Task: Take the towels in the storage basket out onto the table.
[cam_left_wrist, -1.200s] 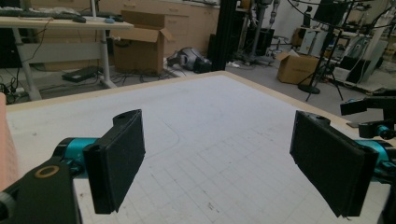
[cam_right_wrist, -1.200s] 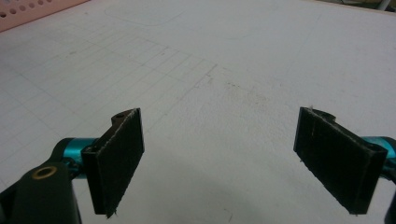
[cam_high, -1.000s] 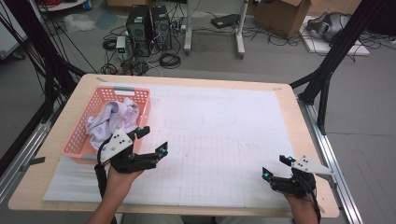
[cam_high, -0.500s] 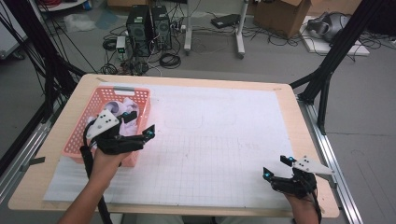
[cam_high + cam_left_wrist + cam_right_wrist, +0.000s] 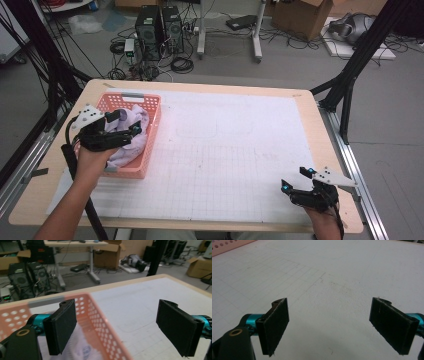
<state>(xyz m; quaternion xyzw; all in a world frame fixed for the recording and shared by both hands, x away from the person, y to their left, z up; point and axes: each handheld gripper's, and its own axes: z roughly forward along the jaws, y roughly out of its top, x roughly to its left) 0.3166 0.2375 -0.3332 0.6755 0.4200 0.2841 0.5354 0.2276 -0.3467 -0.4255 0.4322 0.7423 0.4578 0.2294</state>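
Pink basket [image 5: 150, 131] of pale cloth [image 5: 131, 135], left gripper [image 5: 119, 131] wide open above, holding nothing.
Its jaws straddle the rim (right gripper [image 5: 296, 183] idles, also open, empty), so closing risks snagging plastic.

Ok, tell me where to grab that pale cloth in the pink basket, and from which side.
Probably from above. The cloth lies bunched inside the pink basket, whose walls block any sideways approach. Pinch a raised fold near the top of the heap. The left gripper, jaws open, hovers over it, nearest to reach.

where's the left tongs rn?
High view: left tongs hover open at table's left, over the pink basket holding pale cloth.
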